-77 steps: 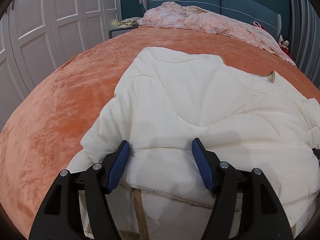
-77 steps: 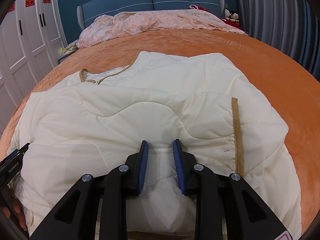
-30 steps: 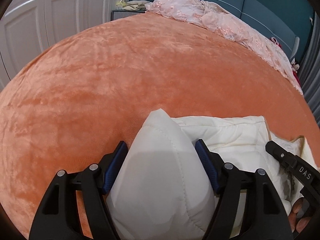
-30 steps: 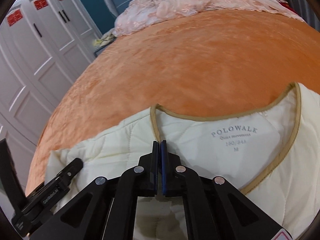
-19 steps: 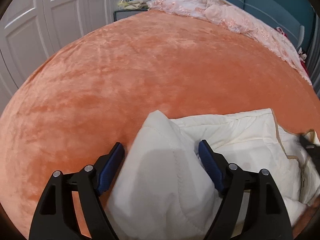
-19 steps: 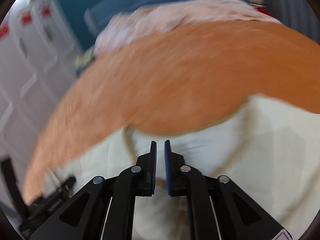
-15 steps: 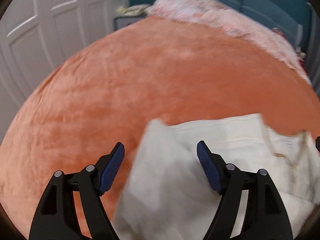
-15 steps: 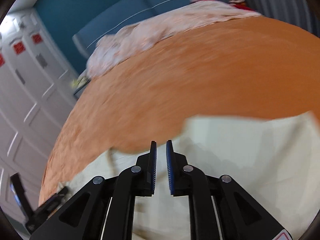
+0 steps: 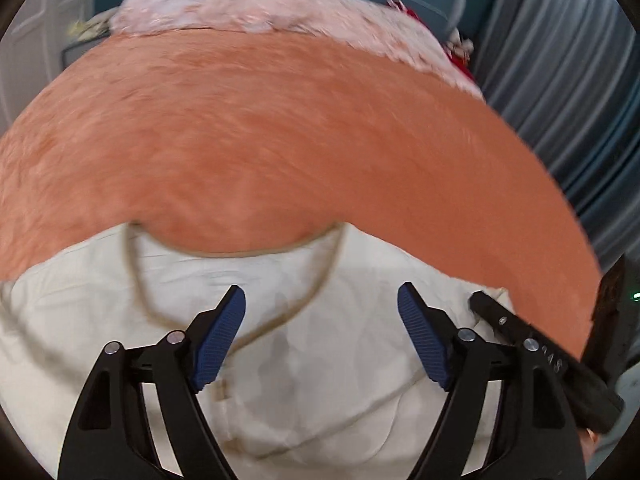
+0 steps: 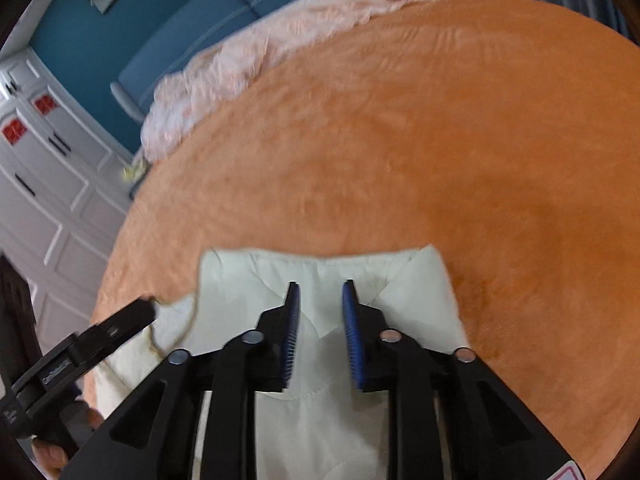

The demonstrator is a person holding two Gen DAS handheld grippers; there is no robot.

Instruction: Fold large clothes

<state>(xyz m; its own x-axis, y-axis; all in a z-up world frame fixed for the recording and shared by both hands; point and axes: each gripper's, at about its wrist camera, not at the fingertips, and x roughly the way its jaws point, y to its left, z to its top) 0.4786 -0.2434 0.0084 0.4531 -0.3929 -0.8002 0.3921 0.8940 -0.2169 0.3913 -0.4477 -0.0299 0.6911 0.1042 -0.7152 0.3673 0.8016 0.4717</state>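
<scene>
While both views are smeared by motion blur, the main things read clearly enough. Across the lower half of the left wrist view lies the cream jacket on the orange bedspread, its tan-trimmed neckline curving just above the left gripper. That gripper stands wide open over the fabric, nothing pinched between its blue pads. At the lower right edge of the same view the right gripper pokes in as a black bar above the jacket's edge.

From the right wrist, the jacket fills the lower centre, one square folded edge toward the bedspread. Here the right gripper has its jaws opening, a narrow gap between the pads; quilted cloth shows in the gap, but the pads do not press it. At lower left, the left gripper reaches in, with a hand partly seen below it.

Around the bed: pink bedding heaped at the top, a blue headboard, white wardrobe doors at left, and grey curtains at right.
</scene>
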